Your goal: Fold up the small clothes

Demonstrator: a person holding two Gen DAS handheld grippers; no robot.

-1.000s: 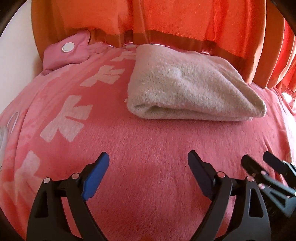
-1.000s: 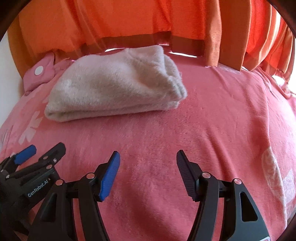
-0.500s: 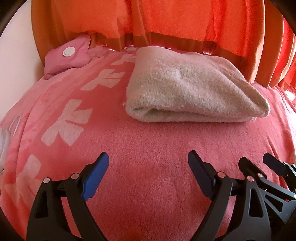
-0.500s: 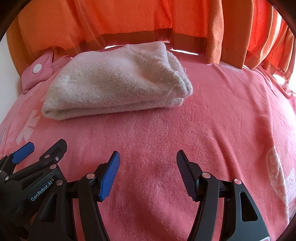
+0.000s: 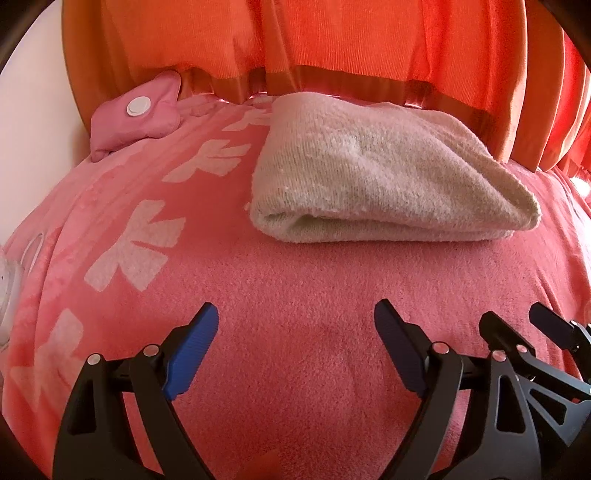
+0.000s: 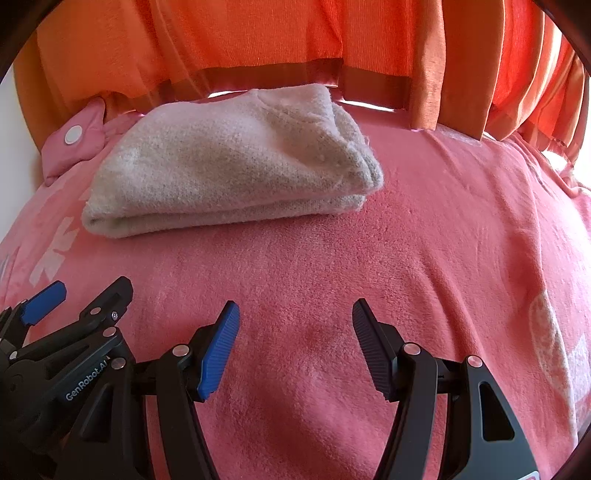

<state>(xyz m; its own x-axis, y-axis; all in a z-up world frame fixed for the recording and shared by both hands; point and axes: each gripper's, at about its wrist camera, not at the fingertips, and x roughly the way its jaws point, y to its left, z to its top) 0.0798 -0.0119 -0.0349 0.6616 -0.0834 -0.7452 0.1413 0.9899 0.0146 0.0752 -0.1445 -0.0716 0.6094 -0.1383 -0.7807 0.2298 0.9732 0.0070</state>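
Folded beige cloth (image 5: 384,177) lies on the pink blanket (image 5: 295,295). Left hand-held gripper (image 5: 295,332) and right hand-held gripper (image 6: 295,328) are both wide, holding nothing.

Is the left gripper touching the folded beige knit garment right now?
Apart. The left wrist view shows the open left gripper short of the folded beige knit garment, with bare pink fleece blanket between.

Beige garment (image 5: 376,173), pink blanket (image 5: 295,280) w/ white flowers, orange curtains (image 5: 332,33)

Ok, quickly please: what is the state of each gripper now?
Left gripper: open, holding nothing.
Right gripper: open, holding nothing.
The folded beige garment lies untouched on the pink blanket.
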